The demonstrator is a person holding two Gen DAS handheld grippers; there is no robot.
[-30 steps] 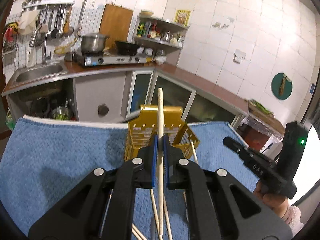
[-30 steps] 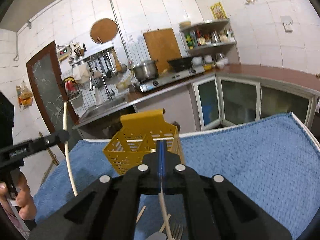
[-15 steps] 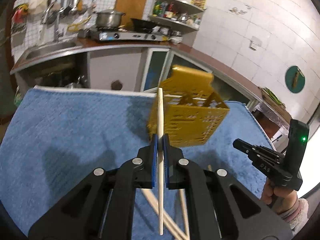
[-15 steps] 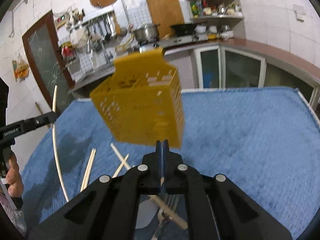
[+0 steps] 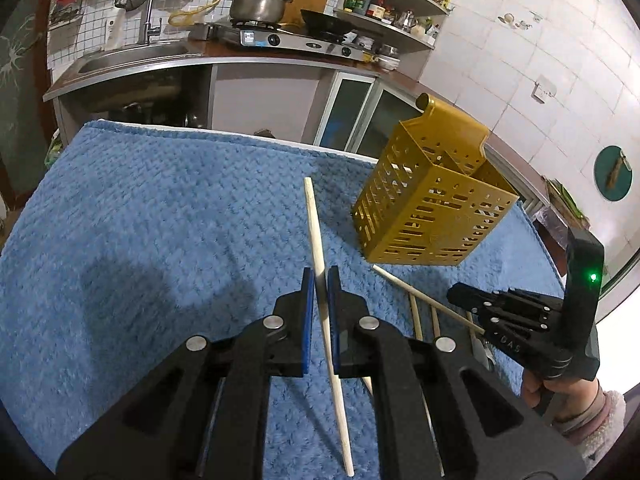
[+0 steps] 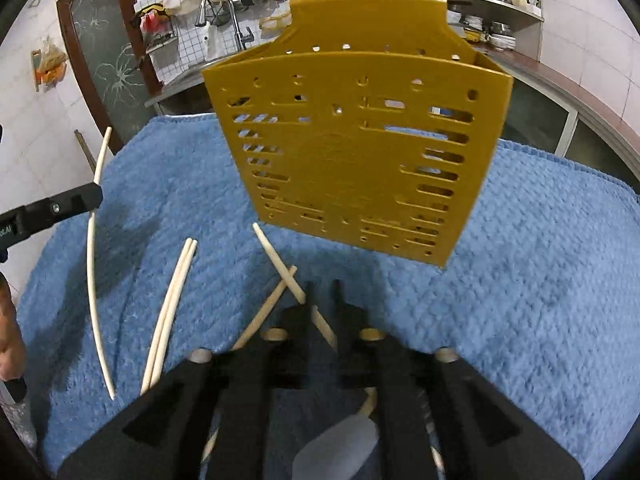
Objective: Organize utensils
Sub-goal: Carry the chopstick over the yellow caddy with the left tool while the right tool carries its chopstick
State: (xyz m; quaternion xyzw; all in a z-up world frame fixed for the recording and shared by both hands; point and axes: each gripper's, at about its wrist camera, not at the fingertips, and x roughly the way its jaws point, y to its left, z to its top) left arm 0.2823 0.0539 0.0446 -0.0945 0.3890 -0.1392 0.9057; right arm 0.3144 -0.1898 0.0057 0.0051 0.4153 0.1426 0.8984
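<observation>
My left gripper (image 5: 319,280) is shut on a pale wooden chopstick (image 5: 316,232), held above the blue towel (image 5: 160,220); the chopstick also shows in the right wrist view (image 6: 94,248). A yellow slotted utensil caddy (image 5: 432,208) stands on the towel to the right of it and fills the right wrist view (image 6: 360,152). My right gripper (image 6: 323,286) has its jaws a little apart over a chopstick (image 6: 276,260) lying on the towel, below the caddy. Several more chopsticks (image 6: 172,300) lie loose on the towel, and a grey spoon (image 6: 340,444) lies under the right gripper.
The towel-covered table ends at a white edge (image 5: 240,134) at the far side. Beyond stand a kitchen counter with sink (image 5: 132,54), a gas stove with a pot (image 5: 260,4) and a shelf of bottles (image 5: 384,4).
Both grippers tilted down toward the towel. The right gripper's jaws, shut before, now stand slightly apart, closer to the caddy. The left gripper still holds its chopstick, now left of the caddy.
</observation>
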